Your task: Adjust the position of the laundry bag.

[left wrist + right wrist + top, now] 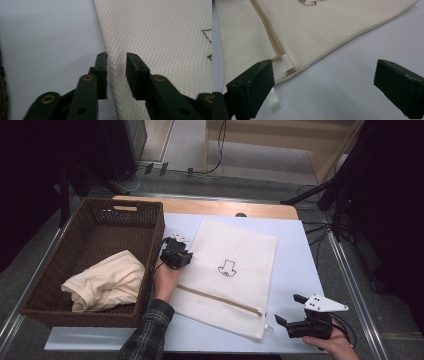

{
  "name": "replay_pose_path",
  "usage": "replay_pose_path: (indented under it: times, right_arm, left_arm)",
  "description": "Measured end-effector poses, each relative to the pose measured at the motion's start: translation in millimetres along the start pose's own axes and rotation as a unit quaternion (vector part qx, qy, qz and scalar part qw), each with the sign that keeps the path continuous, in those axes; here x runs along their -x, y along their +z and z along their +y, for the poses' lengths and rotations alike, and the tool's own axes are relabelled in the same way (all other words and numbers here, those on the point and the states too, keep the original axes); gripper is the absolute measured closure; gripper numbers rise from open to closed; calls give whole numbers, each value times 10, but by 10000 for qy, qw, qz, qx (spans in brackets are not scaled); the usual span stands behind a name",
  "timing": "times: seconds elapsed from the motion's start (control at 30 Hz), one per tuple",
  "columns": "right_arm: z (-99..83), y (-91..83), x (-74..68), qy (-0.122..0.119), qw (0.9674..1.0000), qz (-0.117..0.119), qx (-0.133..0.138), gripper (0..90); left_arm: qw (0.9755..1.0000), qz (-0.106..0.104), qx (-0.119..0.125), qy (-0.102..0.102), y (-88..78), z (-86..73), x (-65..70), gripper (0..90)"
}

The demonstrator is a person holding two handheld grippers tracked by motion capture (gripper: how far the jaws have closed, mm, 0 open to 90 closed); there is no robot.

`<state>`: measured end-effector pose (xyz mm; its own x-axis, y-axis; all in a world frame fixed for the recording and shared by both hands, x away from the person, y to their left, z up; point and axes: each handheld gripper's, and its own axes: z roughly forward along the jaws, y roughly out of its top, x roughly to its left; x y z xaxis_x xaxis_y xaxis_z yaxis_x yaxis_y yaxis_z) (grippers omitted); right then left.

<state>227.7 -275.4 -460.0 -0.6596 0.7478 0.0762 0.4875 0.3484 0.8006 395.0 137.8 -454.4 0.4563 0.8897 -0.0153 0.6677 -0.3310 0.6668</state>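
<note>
Plainly, no readable writing appears anywhere; the white mesh bag (235, 270) carries only a small dark line drawing (229, 268) near its middle, with no letters that can be made out. A short white tag (272, 101) at the bag's near corner is blank on the side that shows.

The bag lies flat on the pale blue sheet (295, 265) covering the worktop, with a tan zipper (220, 300) running across its near end to the corner. To its left stands a brown wicker basket (150, 220) holding a crumpled cream cloth (105, 282); the bag's left edge lies near the basket's right wall. Bare sheet stays open to the right of the bag and along the near edge of the worktop.

The left tool (176, 254) sits at the bag's left edge, its jaws standing slightly apart. In the left gripper view the left tool (116, 72) straddles that edge, with mesh in the narrow gap and no pad pressing on it.

The right tool (295, 312) is spread wide at the near right of the worktop, holding nothing, just beside the bag's near right corner. In the right gripper view the right tool (324, 85) frames that corner and the zipper's end (287, 66).
</note>
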Motion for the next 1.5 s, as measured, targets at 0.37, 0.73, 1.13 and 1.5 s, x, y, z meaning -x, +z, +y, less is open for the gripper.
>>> replay_pose_path:
  times: [0.37,0.73,1.13,1.5]
  right_arm:
    - [-3,24,-10,-46,10000,15,-70,33]
    - [-11,26,-8,-71,9999,10,-97,34]
    - [-18,15,-16,-68,9999,14,-114,34]
    - [-32,0,-13,-39,9999,21,-139,37]
  left_arm:
    - [9941,-916,318,489,-136,60,329,423]
    - [9795,-1735,324,967,-10,149,806,381]
    - [9697,-2060,215,1291,138,261,1116,328]
    - [9595,-2334,175,1565,283,382,1429,326]
